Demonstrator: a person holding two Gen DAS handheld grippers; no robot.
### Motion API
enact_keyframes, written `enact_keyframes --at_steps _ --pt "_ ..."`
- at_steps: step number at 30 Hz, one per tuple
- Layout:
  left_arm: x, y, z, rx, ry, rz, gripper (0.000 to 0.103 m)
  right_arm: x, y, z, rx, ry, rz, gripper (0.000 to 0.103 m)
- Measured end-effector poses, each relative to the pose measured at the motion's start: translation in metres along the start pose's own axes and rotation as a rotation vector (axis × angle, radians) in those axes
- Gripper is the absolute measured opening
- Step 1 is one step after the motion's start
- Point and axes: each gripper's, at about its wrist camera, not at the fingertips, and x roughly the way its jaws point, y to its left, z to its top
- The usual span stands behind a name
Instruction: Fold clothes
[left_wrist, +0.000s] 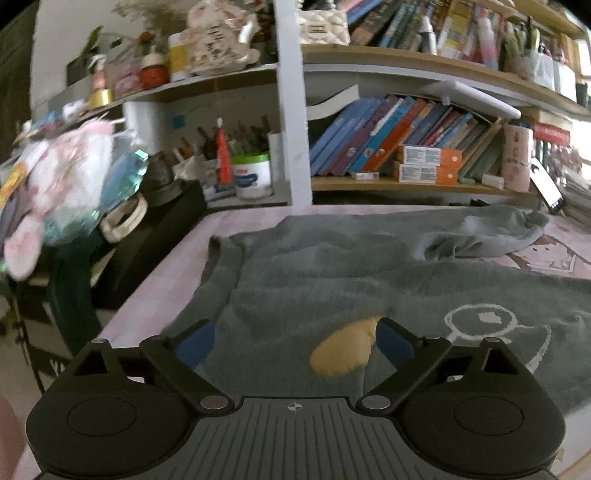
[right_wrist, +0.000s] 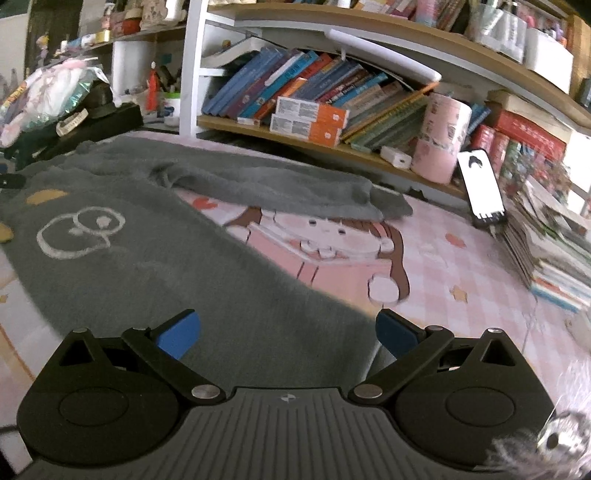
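We keep both jaws apart, left hand-held gripper (left_wrist: 293, 341) and right hand-held gripper (right_wrist: 288, 332), over the flat grey garment (right_wrist: 221, 295), ready to fold.

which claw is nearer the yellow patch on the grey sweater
Left. The left claw has the yellow patch just inside its right finger; the right claw sits far from it, over plain grey sweater.

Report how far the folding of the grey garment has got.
Done: the grey fleece garment lies spread on the pink cartoon-print cover; no fold shows. In hand: nothing; the left gripper and right gripper have open, empty jaws above it. Left: the long sleeve lies stretched out; every fold remains.
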Motion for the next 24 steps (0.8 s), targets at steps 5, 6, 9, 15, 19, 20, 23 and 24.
enact_keyframes --at_steps 5,6,9,15,19,20,23,24 --pt "0.026 0.009 0.024 0.083 0.0 0.002 0.098 0.018 -0.031 0.037 0.011 -0.024 0.076 0.102" --pt "0.034 0.012 0.029 0.097 0.011 0.006 0.099 0.023 -0.037 0.045 0.01 -0.022 0.079 0.102" --pt "0.063 0.016 0.045 0.166 0.071 0.037 0.099 0.049 -0.059 0.072 0.008 0.014 0.066 0.102" --pt "0.107 0.019 0.075 0.313 0.095 0.036 0.099 0.122 -0.108 0.117 0.034 0.094 0.019 0.102" --pt "0.133 0.025 0.094 0.36 0.068 0.0 0.099 0.167 -0.131 0.141 0.007 0.105 -0.002 0.1" --pt "0.141 0.027 0.098 0.354 0.065 0.0 0.099 0.176 -0.136 0.145 0.01 0.099 0.008 0.1" --pt "0.168 0.035 0.109 0.324 0.083 -0.004 0.099 0.202 -0.146 0.158 0.012 0.091 0.047 0.099" --pt "0.177 0.037 0.112 0.314 0.096 -0.006 0.099 0.21 -0.147 0.161 0.001 0.093 0.057 0.095"
